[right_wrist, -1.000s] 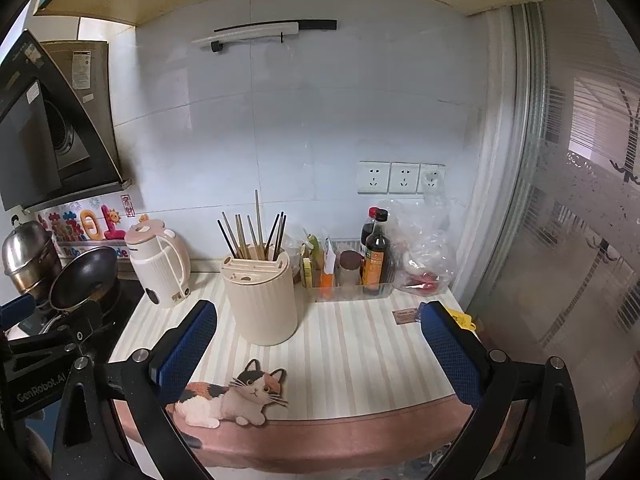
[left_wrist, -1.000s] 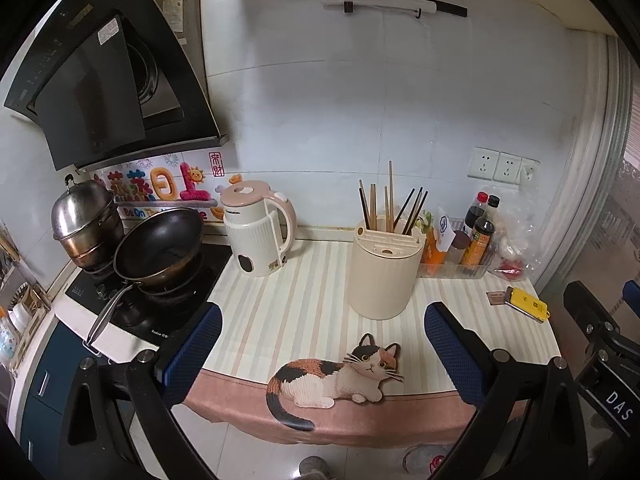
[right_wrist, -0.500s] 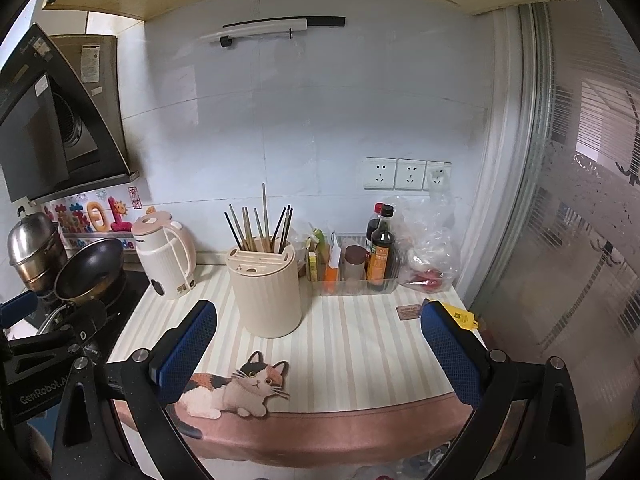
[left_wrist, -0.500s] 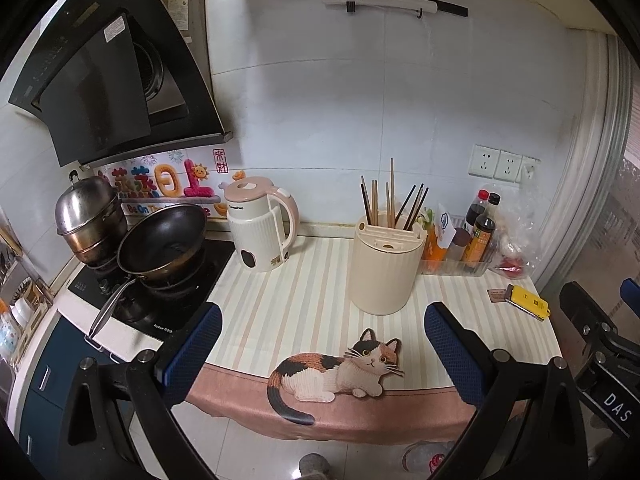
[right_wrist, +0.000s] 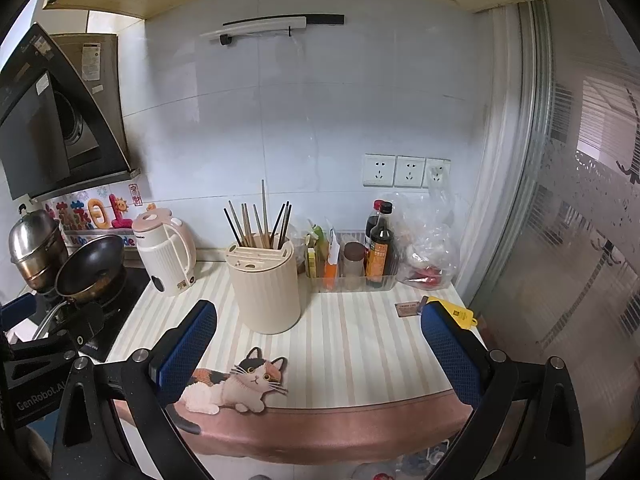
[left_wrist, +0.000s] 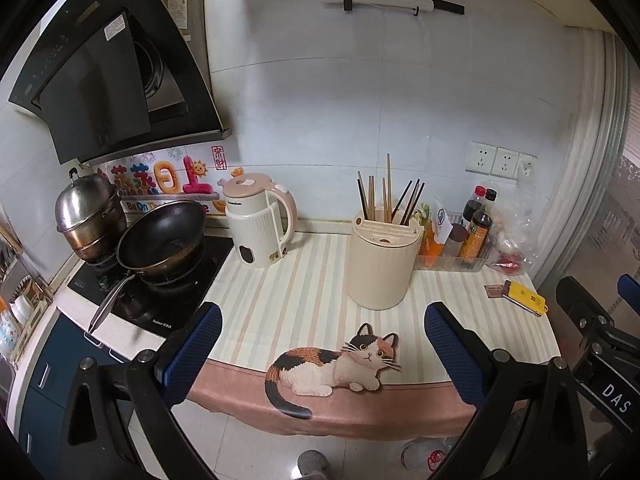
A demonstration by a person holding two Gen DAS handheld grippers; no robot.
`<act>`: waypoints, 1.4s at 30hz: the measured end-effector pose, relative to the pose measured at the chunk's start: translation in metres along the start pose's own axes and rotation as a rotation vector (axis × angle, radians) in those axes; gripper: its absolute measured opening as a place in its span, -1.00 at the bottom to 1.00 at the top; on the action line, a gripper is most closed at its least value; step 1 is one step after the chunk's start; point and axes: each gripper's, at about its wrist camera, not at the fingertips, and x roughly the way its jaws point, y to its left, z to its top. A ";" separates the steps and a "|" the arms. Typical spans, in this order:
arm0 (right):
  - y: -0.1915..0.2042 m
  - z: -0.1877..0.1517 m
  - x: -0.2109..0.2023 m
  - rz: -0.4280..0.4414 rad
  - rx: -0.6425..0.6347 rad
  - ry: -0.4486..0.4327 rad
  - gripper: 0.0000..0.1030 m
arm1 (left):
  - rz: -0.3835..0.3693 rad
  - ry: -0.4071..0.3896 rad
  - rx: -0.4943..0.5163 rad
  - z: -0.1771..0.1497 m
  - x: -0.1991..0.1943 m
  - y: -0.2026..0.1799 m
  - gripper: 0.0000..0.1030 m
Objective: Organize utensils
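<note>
Ahead, both claws (left_wrist: 322,346) (right_wrist: 318,344) wide open, empty; kettle (left_wrist: 258,224) beside utensil holder (left_wrist: 380,264), chopsticks (left_wrist: 386,200) upright.

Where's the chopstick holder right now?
In both wrist views the cream chopstick holder stands mid-counter on the striped mat, between the kettle to its left and the clear condiment tray to its right.

kettle (left_wrist: 259,224) 1 | utensil holder (left_wrist: 380,264) 1 | wall sockets (left_wrist: 500,160) 3 | sauce bottles (left_wrist: 476,228) 2

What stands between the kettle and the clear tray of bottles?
The cream utensil holder with chopsticks stands between the kettle and the tray, shown in both views.
</note>
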 end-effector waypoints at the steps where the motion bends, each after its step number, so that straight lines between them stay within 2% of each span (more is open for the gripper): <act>1: -0.001 0.000 0.000 0.003 -0.001 0.001 1.00 | -0.002 0.000 0.001 0.000 0.000 0.000 1.00; 42: -0.009 -0.005 -0.003 0.019 -0.025 0.016 1.00 | -0.010 -0.004 0.006 -0.004 -0.004 0.002 1.00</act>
